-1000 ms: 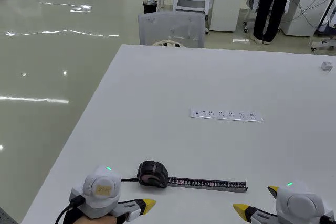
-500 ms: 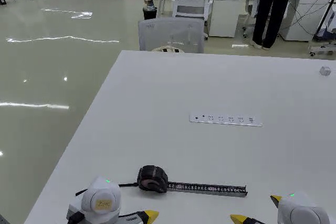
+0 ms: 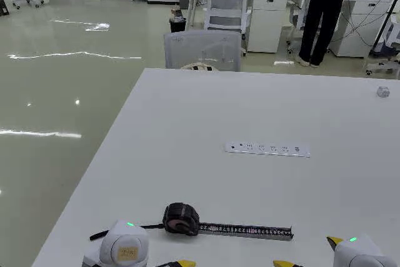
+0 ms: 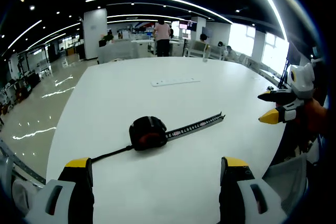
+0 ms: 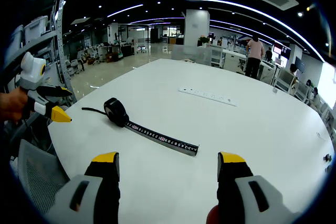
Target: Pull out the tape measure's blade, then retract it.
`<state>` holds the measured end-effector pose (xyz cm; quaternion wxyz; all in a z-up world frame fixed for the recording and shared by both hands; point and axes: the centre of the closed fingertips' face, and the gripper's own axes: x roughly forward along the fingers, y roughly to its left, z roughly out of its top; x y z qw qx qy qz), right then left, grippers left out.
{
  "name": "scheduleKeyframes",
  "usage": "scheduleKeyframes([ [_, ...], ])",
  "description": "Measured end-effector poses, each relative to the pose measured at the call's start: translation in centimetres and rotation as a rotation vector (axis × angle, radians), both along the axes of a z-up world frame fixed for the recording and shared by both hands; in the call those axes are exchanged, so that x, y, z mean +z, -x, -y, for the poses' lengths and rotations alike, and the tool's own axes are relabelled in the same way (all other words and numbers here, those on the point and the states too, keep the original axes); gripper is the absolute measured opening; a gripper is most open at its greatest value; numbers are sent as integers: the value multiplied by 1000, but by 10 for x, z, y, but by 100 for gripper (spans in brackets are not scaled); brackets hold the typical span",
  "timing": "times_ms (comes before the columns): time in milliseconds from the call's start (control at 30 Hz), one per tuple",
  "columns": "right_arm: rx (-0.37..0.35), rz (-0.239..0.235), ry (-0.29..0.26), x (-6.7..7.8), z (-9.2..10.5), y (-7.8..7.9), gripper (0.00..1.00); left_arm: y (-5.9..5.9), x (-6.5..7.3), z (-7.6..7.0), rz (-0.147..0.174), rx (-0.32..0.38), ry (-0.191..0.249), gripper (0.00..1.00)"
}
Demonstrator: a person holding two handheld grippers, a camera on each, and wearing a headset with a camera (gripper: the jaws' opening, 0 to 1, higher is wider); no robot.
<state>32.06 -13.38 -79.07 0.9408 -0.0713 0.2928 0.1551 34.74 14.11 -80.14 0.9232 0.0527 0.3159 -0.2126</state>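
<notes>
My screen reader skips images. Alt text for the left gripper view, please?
A black tape measure lies on a white table, blade pulled out, ahead of the open left gripper. The right gripper shows at the right edge, open.

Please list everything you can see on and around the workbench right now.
table: one, white, fills the foreground
tape measure: one, black case, near edge of the table
blade: one, dark with white marks, pulled out flat to the case's right
power strip: one, white, mid-table
small object: one, grey, far right of the table; too small to identify
chair: one, grey, at the table's far edge
person: one, dark trousers, standing by the far desks
left hand-held gripper: one, white with yellow tips, open, short of the case
right hand-held gripper: one, white with yellow tips, open, near the blade's end
</notes>
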Motion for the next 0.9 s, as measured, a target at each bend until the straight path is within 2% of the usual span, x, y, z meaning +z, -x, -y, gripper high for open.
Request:
scheduleKeyframes([
  [433,-12,-21,-24,5,-13,18,86,14,13,-8,26,65,-10,99],
  [567,-12,-27,-28,6,-15,21,88,18,12,-3,22,58,3,100],
  [767,-19,-48,-35,8,-13,27,89,24,13,1,30,55,-12,100],
  [900,-23,-56,-36,9,-11,32,91,27,13,3,20,66,-8,100],
])
